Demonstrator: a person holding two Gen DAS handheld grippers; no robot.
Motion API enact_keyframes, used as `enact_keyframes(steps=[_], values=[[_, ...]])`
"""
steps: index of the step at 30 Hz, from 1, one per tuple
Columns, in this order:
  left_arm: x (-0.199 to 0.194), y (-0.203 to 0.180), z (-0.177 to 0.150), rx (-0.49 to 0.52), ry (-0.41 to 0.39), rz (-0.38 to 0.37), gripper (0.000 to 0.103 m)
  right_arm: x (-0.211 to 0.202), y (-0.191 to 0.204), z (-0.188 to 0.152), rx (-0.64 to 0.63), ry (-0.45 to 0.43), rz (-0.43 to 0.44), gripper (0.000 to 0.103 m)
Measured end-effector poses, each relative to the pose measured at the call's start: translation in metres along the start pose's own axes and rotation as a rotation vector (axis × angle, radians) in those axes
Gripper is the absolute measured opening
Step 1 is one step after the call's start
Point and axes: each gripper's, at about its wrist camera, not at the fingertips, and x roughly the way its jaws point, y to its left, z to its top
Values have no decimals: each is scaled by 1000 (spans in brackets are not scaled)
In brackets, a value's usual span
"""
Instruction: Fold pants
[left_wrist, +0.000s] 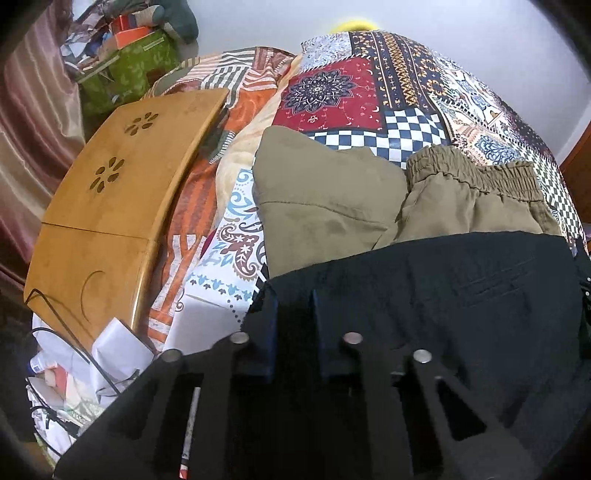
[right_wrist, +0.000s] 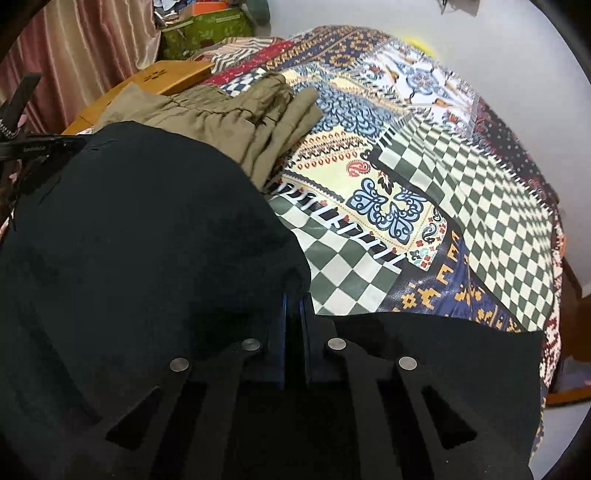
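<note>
Black pants (left_wrist: 443, 295) lie nearest to me on the patterned bedspread (left_wrist: 351, 96), their dark cloth filling the lower part of both wrist views. From the left wrist view I see my left gripper (left_wrist: 293, 306) at the pants' left edge, its two blue pads drawn close with a narrow strip of the black cloth caught between them. From the right wrist view my right gripper (right_wrist: 294, 302) sits at the right edge of the same pants (right_wrist: 147, 240), its pads nearly together, pinching a fold of the black cloth; a flat part of the pants spreads to the right of it over the bedspread (right_wrist: 461, 206).

Just beyond the black pants lies a second garment, khaki pants (left_wrist: 332, 206), folded in a loose heap with the gathered elastic waistband (left_wrist: 476, 173) turned up; the black cloth overlaps their near edge. In the right wrist view the same khaki pants (right_wrist: 236, 122) touch the far side of the black ones.

To the left I see a wooden lap tray (left_wrist: 122, 192) with flower-shaped cut-outs resting on the bed, with papers and cables (left_wrist: 85, 365) in front of it. Farther back stand a green box (left_wrist: 129, 70), a curtain (left_wrist: 33, 122) and the pale wall (left_wrist: 461, 33).
</note>
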Motion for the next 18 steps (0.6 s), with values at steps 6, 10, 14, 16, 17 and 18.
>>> enact_keyframes(steps=[6,10,14,16,17,18], values=[[-34,-3,0,8,-80,6,10,-29,-8,1,25,-77,-23,5],[-65,-3,-2,4,-132,-21,9,-60,-13,2,53,-139,-30,5],[-99,-6,-8,9,-185,-44,9,-90,-7,-2,52,-183,-32,5],[-118,-8,-14,11,-210,-61,8,-103,1,-7,48,-197,-29,5],[-126,-9,-17,14,-219,-68,8,-107,2,-9,46,-201,-28,5],[-135,-10,-21,19,-230,-73,8,-115,6,-12,42,-210,-28,5]])
